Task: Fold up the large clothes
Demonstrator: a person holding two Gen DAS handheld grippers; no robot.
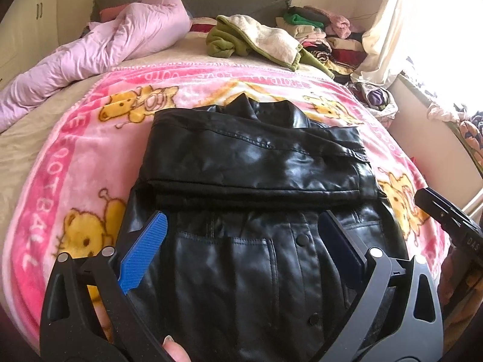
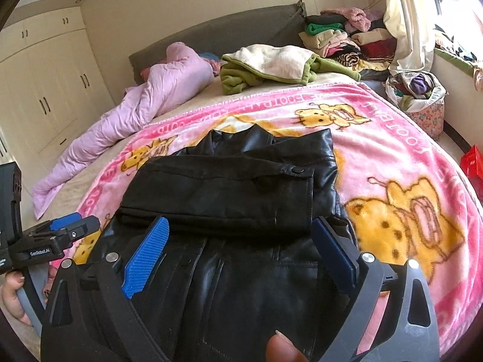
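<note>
On the pink blanket (image 1: 75, 163) over the bed, my black leather jacket (image 1: 256, 163) lies with its sleeves folded across its chest.

My left gripper (image 1: 241, 226) and right gripper (image 2: 241, 229) both hover above its lower half, jaws spread wide, holding nothing. Piled clothes (image 2: 347, 42) sit by the headboard.

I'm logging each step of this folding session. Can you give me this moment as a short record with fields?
garment: black leather jacket, sleeves folded across its upper part
surface: pink cartoon blanket on a bed
left hand-held gripper: open, above the jacket's lower part, holding nothing
right hand-held gripper: open, above the jacket, holding nothing
behind: lilac quilt, green and cream fleece
</note>
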